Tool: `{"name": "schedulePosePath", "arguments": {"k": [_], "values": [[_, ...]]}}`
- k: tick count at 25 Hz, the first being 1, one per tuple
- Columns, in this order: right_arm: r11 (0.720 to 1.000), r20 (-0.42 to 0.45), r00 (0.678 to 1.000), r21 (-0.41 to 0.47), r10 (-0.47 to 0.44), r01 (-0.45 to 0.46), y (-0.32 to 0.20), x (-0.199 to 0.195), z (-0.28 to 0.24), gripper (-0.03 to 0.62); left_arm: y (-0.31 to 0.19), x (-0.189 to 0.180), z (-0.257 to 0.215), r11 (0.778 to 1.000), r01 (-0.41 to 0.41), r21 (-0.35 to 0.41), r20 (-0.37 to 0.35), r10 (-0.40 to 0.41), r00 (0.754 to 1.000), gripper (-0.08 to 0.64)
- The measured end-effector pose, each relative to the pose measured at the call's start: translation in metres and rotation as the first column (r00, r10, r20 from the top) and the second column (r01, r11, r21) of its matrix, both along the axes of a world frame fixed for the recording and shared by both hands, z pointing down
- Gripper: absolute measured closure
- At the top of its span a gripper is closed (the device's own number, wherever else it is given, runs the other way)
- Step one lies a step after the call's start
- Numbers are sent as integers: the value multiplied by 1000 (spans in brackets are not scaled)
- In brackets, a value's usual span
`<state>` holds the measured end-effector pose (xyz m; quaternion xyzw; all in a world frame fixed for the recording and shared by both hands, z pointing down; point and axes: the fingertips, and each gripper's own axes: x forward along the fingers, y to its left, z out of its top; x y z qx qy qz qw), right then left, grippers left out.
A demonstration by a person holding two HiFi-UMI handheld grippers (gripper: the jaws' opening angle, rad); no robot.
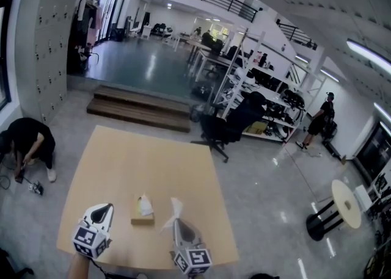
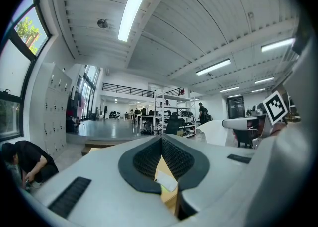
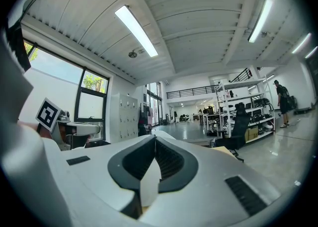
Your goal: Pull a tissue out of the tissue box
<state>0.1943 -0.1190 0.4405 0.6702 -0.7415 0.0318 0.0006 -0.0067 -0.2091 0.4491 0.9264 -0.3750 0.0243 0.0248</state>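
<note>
- Between the jaws of the right gripper (image 3: 155,141) a white tissue (image 3: 149,187) is pinched: the jaws are closed on it, and a fold of the sheet hangs out below them
- Beside it, the left gripper (image 2: 161,139) has its jaws together at the tips and grips nothing; through the gap beneath them only the bench top and a bit of the box show
- Both grippers are held over the near part of the bench (image 1: 140,155), one on each side of the tissue box (image 1: 142,218), and neither touches it
- As I judge it, the pull is done or all but done: in the head view the held tissue sits apart from the box with bare bench between them, so the sheet looks clear of the slot; all that seems left is to carry it off or set it down
- In the head view the held tissue's long axis runs from the jaws away from the person, with the narrow end pointing away and one corner flaring toward the box; whether it rises or lies level I cannot tell
- The box stands flat on the bench, slot upward, with the next sheet (image 1: 145,204) upright in it; the box is too small here to tell its long axis
</note>
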Motion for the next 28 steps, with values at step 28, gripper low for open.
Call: {"name": "schedulePosePath", "arguments": {"k": [28], "values": [[1000, -17, 1000, 5, 1, -1, 5, -5, -3, 581, 3, -6, 5, 1000, -5, -8, 5, 5, 1000, 552]]}}
